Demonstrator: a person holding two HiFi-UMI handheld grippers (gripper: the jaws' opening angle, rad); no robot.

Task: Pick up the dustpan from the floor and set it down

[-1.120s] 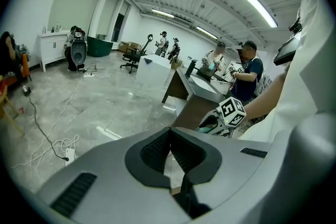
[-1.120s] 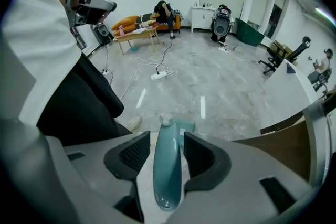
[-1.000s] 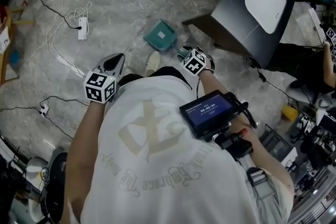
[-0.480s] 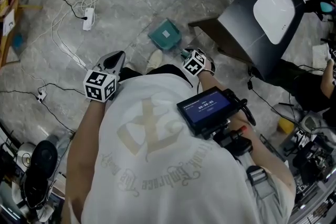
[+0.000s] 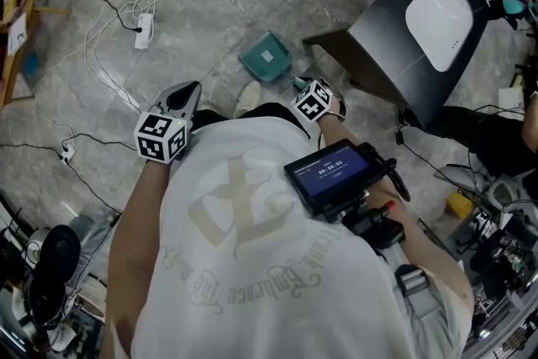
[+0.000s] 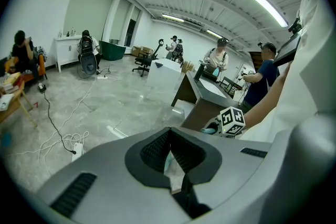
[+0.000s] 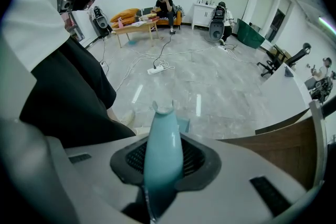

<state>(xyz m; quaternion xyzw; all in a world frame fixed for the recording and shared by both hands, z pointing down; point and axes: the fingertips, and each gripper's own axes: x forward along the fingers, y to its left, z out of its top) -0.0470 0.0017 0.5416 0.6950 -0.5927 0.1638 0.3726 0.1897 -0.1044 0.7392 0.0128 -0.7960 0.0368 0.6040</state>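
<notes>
Grey marble floor (image 5: 210, 4) fills the head view, where a person bends over one teal dustpan (image 5: 266, 56) lying flat on the tiles. Well to the left of the dustpan, one white power strip (image 5: 143, 29) sits among looped cables. Two hand-held grippers are in play. The left gripper (image 5: 187, 94) hangs near the dustpan's left side, slanted down toward the floor and clear of it, its jaws drawn together at the tips with nothing clamped between them. One pale shoe (image 5: 245, 99) shows just on the near side of the dustpan. At the dustpan's near right end, the right gripper (image 5: 296, 85) points steeply down, its marker cube uppermost. Its jaws have just been closing and now clamp the pale teal handle (image 7: 163, 149), which stands up between the ribbed pads in the right gripper view. To the right of the dustpan stands one dark lectern (image 5: 395, 38) with a sloping top.
</notes>
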